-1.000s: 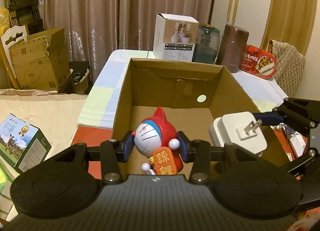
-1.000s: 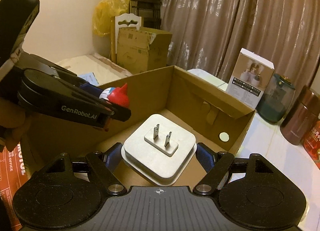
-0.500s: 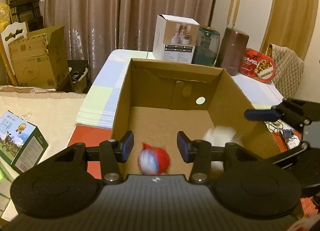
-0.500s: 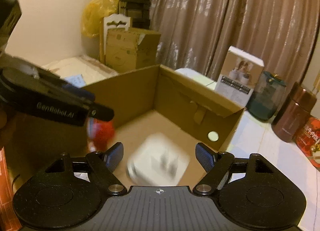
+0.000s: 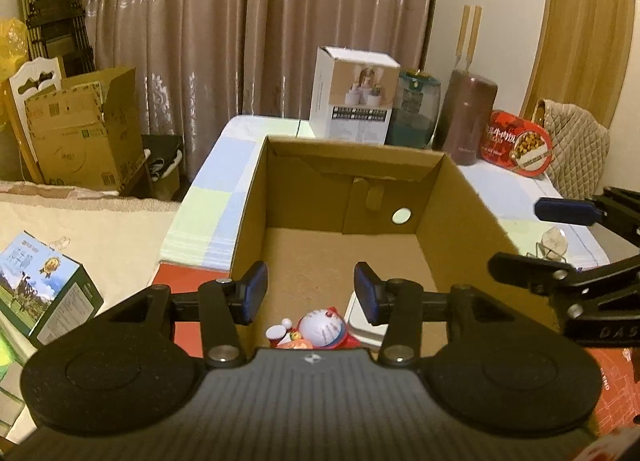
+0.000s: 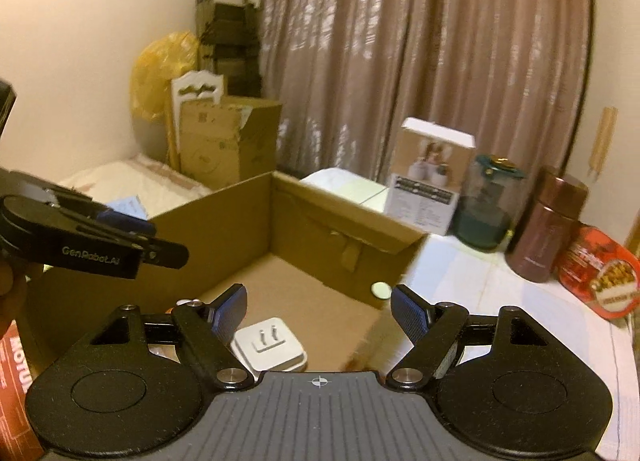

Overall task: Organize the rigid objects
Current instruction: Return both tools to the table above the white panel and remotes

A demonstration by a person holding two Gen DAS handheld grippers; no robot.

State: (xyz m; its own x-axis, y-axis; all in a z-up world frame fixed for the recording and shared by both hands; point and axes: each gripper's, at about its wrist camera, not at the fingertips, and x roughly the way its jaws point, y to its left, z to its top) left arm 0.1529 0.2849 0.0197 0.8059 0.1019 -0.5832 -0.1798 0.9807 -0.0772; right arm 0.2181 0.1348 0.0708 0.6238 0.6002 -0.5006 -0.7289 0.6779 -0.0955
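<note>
An open cardboard box (image 5: 460, 197) stands on the table; it also shows in the right wrist view (image 6: 224, 221). A red and white cat figurine (image 5: 318, 331) lies on the box floor at the near edge, below my open, empty left gripper (image 5: 310, 295). A white plug adapter (image 6: 270, 347) lies prongs up on the box floor beside it; in the left wrist view the adapter (image 5: 362, 327) is partly hidden by a finger. My right gripper (image 6: 318, 311) is open and empty above the box. The left gripper (image 6: 120, 249) shows at the left of the right wrist view.
Behind the box stand a white product box (image 5: 354, 101), a teal jar (image 5: 414, 111), a brown flask (image 5: 466, 117) and a red tin (image 5: 516, 145). A green carton (image 5: 40, 289) lies at the left. A brown carton (image 5: 84, 129) stands by the curtain.
Both grippers opened and let go. The figurine and the adapter dropped to the box floor. Both grippers now sit higher above the box.
</note>
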